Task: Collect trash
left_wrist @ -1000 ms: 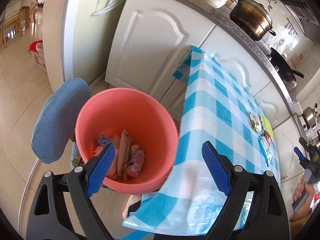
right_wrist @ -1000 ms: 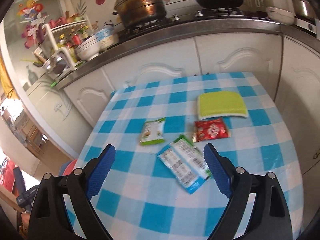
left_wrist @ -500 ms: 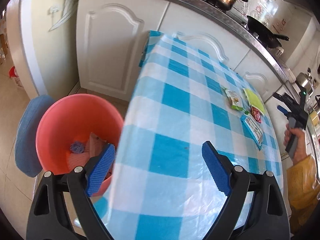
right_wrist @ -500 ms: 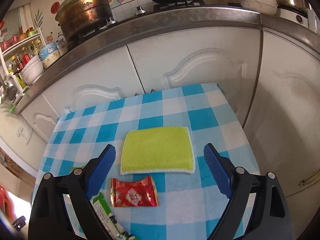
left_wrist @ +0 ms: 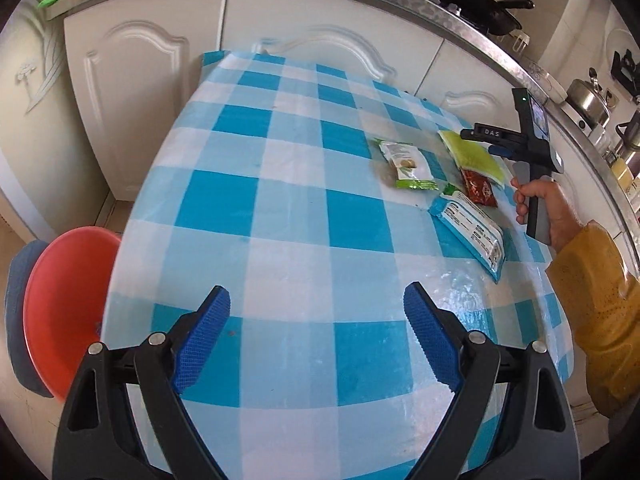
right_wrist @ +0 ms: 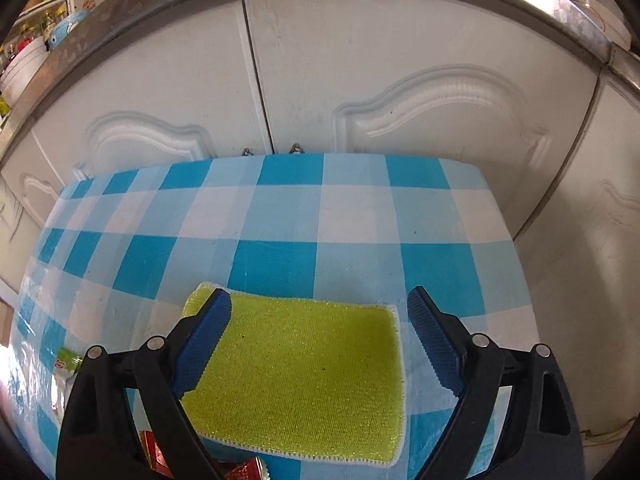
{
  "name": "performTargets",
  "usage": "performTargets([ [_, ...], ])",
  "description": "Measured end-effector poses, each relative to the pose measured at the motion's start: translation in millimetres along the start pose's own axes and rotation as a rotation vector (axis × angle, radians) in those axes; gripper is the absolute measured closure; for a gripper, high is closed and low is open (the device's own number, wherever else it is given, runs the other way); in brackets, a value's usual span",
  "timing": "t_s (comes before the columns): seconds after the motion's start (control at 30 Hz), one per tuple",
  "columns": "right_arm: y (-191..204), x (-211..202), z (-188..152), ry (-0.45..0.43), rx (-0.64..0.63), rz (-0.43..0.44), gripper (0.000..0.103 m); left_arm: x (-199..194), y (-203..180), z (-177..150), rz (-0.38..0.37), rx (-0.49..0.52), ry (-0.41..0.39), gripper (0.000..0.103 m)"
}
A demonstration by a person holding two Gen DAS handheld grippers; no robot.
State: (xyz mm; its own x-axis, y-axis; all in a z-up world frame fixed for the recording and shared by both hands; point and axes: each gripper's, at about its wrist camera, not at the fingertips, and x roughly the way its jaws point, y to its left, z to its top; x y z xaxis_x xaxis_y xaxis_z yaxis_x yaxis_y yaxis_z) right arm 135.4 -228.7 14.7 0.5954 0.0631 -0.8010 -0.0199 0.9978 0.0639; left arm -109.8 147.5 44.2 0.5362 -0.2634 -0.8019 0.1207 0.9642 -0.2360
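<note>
bucket: the pink bucket [left_wrist: 60,312] sits on the floor at about 8 o'clock in the left wrist view, beside the table's edge; its inside is mostly hidden from here, so what it holds cannot be told.
left claw: the left gripper [left_wrist: 316,340] hangs over bare checkered tablecloth [left_wrist: 280,208], jaws spread wide, nothing between them.
right claw: the right gripper [right_wrist: 320,344] has its jaws spread, hovering low over the yellow-green scouring pad [right_wrist: 304,376]; the pads straddle it but do not press on it.
trash left: three wrappers lie on the table at about 2 o'clock in the left wrist view: a green-and-white packet [left_wrist: 406,164], a red sachet [left_wrist: 478,192] and a long blue-and-white packet [left_wrist: 472,236], near one another.
red sachet: its edge also shows at 6 o'clock in the right wrist view, just below the pad.
progress: judged unfinished; all three wrappers lie untouched and neither claw holds anything.
next: probably a pick of one wrapper, then a carry to the bucket.
doubt: whether the pad counts as trash is unclear.
</note>
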Motion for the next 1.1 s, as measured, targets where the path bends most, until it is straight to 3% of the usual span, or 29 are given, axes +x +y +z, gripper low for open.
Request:
performTargets([
  [0.27,3.4,-19.7,-30.7,0.017,0.032,0.07,0.014,20.6,-32.8,3.4,-0.06,0.055,0.03,0.014],
  [0.57,37.2,-55.3,-82.5,0.002,0.043,0.093,0.014,27.9,-50.7,-5.3,-0.109,0.07,0.059,0.014],
  [0.67,47.0,-67.4,-99.0,-0.005,0.067,0.138,0.014,27.2,-55.1,-10.0,-0.132,0.075,0.069,0.014],
  [0.8,59.0,-85.1,-112.6,-0.027,0.067,0.19,0.014,28.0,-58.7,-14.2,-0.138,0.09,0.078,0.014],
  [0.9,55.6,-112.2,-121.5,-0.102,0.075,0.155,0.014,26.5,-54.7,-11.2,-0.139,0.072,0.071,0.014],
  [0.97,53.2,-127.3,-129.1,-0.13,0.068,0.177,0.014,23.5,-50.1,-8.7,-0.129,0.062,0.053,0.014],
  [1.1,66.2,-145.7,-154.4,-0.13,0.012,0.198,0.014,22.0,-36.9,-4.6,-0.101,0.024,0.04,0.014],
])
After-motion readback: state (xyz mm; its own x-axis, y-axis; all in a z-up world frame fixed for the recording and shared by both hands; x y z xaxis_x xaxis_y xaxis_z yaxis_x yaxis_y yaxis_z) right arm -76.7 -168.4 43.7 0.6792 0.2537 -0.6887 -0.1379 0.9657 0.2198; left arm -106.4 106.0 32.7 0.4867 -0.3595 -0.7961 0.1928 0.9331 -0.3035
